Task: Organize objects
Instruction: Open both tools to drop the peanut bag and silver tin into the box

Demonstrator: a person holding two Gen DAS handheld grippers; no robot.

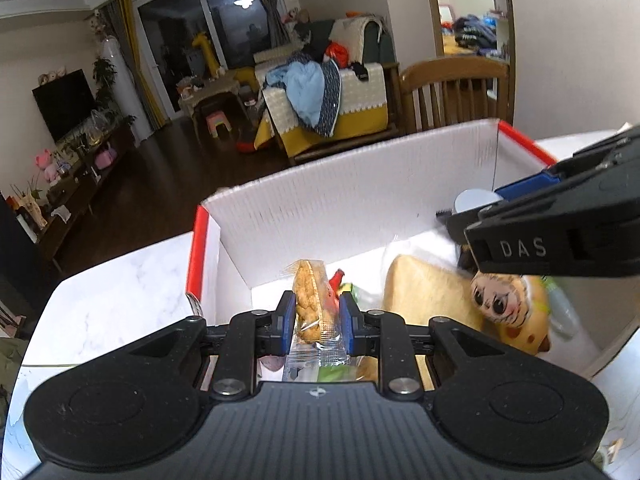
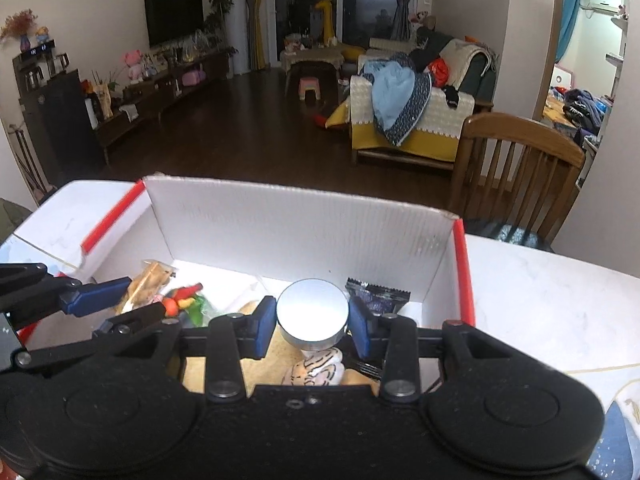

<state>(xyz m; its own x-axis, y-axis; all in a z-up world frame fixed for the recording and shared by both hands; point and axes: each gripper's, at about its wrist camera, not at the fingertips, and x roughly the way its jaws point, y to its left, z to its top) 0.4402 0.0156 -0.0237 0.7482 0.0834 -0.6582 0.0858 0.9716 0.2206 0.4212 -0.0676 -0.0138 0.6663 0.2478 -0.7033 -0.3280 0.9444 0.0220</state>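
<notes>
A clear-wrapped snack packet (image 1: 310, 312) is pinched between the left gripper (image 1: 316, 318) pads, over the white box (image 1: 360, 184). A round silver tin (image 2: 312, 314) is clamped by the right gripper (image 2: 314, 322); only its view shows a dark packet (image 2: 378, 294) beyond the right jaw

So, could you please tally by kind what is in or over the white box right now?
Wrapped snacks: 2 (snack packet in the left tongs, dark packet)
Metal tins: 1 (round tin in the right tongs)
Plush toys: 1 (plush doll)
Total: 4
</notes>
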